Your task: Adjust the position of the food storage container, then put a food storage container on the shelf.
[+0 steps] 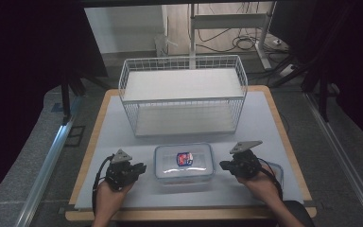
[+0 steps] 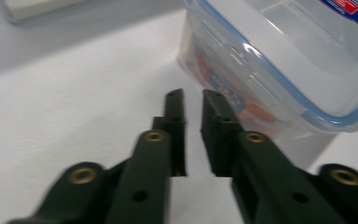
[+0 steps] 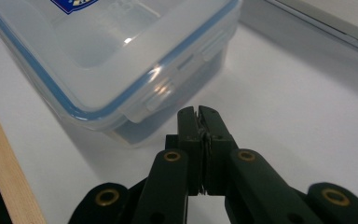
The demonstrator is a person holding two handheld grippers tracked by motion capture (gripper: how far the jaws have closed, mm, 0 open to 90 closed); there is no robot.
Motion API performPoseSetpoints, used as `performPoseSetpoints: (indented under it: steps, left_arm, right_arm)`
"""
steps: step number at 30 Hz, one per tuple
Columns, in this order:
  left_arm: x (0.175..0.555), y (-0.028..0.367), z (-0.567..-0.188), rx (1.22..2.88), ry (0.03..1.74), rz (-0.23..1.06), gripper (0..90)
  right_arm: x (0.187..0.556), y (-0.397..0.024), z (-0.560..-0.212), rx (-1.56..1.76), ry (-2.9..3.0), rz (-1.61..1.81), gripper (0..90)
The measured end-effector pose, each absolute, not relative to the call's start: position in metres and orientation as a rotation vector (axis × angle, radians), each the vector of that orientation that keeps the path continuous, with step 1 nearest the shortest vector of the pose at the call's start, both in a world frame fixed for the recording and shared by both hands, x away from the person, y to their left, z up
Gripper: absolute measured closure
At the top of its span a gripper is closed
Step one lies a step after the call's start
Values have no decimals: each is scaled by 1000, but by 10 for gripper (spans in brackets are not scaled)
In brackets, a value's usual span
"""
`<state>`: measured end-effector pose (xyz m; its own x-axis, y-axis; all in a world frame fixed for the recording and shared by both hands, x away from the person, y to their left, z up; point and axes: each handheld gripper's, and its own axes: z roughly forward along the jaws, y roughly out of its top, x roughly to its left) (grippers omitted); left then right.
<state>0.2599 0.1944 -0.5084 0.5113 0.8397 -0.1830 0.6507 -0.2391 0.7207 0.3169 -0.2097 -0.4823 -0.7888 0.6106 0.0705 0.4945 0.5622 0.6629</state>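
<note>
Near the tabletop's (image 1: 104, 142) front edge, the left hand-held gripper (image 2: 194, 100) lies low, jaws slightly apart, nothing between them, beside the clear lidded container (image 1: 184, 163), whose contents blur. The right hand-held gripper (image 3: 198, 114), jaws pressed together, points at its clasp.

- A clear plastic container (image 1: 184, 163) with a blue-edged snap-on lid is sitting flat and upright on the table's near-middle, just in front of the wire basket
- Its lid is lying closed on top, carrying a red, white and blue sticker (image 1: 185, 159) near the centre
- Some reddish contents are showing blurrily through its side wall in the left gripper view
</note>
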Motion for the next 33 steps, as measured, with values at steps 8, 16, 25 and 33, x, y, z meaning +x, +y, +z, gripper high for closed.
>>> performPoseSetpoints:
  steps: [8,16,25,33]
  left_arm:
    - [263,198,-511,2008,1195,372,259]
    - [263,199,-511,2016,1198,393,192]
    - [263,200,-511,2014,1194,375,178]
    - [267,195,-492,1963,1126,256,100]
  right_arm:
    - [314,-225,-482,900,2566,1057,437]
    - [314,-225,-483,877,2559,1058,325]
    - [315,-227,-482,892,2547,1077,295]
    - [320,-226,-471,963,2565,1205,292]
